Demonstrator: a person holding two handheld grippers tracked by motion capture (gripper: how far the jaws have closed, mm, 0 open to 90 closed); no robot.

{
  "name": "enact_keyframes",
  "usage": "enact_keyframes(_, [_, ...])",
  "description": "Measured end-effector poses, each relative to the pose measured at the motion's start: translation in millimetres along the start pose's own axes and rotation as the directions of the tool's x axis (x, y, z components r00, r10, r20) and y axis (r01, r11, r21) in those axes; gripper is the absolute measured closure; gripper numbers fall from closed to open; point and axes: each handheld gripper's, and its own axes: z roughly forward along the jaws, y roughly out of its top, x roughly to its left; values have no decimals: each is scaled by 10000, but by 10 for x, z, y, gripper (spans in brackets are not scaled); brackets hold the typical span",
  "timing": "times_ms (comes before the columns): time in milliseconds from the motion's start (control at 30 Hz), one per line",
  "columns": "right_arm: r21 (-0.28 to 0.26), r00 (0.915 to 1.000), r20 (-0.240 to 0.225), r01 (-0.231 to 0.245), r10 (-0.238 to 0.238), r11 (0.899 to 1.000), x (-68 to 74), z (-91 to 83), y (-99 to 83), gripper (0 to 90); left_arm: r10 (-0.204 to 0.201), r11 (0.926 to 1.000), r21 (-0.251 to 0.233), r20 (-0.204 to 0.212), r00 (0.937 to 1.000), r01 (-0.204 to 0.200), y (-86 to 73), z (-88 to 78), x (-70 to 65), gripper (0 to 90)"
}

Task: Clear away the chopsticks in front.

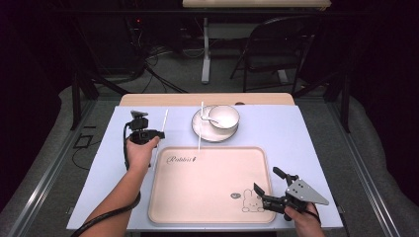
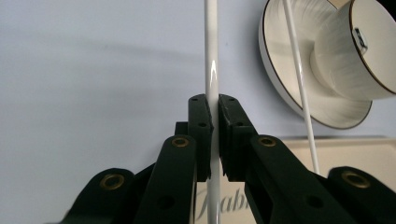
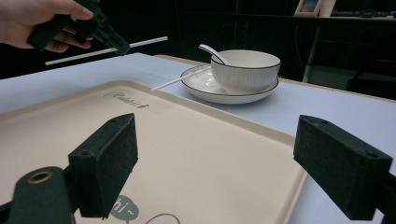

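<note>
**Left gripper clamps one white chopstick beside the tray**

From the high view I see a table [image 1: 276, 133] covered in pale lavender, on a grey floor in a dark room, with a folding chair [image 1: 276, 44] and a white desk leg behind it. A pink tray [image 1: 197, 197] with a rabbit print lies at the near edge. Beyond it sits one white plate [image 1: 202, 132] carrying one bowl [image 1: 224, 116] with a spoon [image 1: 210, 118] in it. I count two white chopsticks. My left gripper [image 1: 160, 134] holds one chopstick [image 1: 164, 121] just left of the tray's far left corner, its long axis running away from me, tilted slightly right. The second chopstick [image 1: 200, 128] lies with its far end on the plate and its near end on the tray rim, pointing much the same way. My right gripper [image 1: 267, 185] sits over the tray's near right corner, jaws spread, nothing between them.

In the left gripper view, the fingers [image 2: 201, 135] are pressed tight on the chopstick [image 2: 211, 56], which runs straight up the picture above the lavender surface. The second chopstick [image 2: 299, 79] crosses the plate [image 2: 280, 74] beside the bowl [image 2: 359, 51].

In the right gripper view, both pads [image 3: 109, 163] stand wide apart above the tray [image 3: 210, 154]. Farther off, the left gripper [image 3: 112, 39] holds its chopstick [image 3: 144, 43] roughly level in the air above the table, and the other chopstick [image 3: 175, 81] leans from plate [image 3: 219, 95] to tray.
</note>
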Motion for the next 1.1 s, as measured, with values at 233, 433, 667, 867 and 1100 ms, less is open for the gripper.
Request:
enact_keyframes(233, [9, 10000, 0, 38, -38, 10000, 8, -1, 1, 130, -119, 9999, -33, 719, 9973, 122, -364, -133, 67, 849])
enact_keyframes(433, [5, 10000, 21, 49, -49, 10000, 12, 0, 0, 131, -134, 9999, 85, 884, 9960, 127, -678, -153, 77, 849])
enact_keyframes(667, [-5, 10000, -11, 55, -55, 10000, 18, -1, 1, 131, -201, 9997, 126, 808, 9965, 191, -962, -139, 66, 849])
enact_keyframes(867, [-89, 10000, -84, 51, -52, 9999, 32, -9, 3, 130, -302, 9995, 17, 621, 9976, 301, -1157, -146, 45, 849])
enact_keyframes(1100, [-221, 9999, -150, 53, -56, 9997, 51, -11, 7, 131, -158, 9999, 19, 192, 9997, 158, -1294, -143, -3, 849])
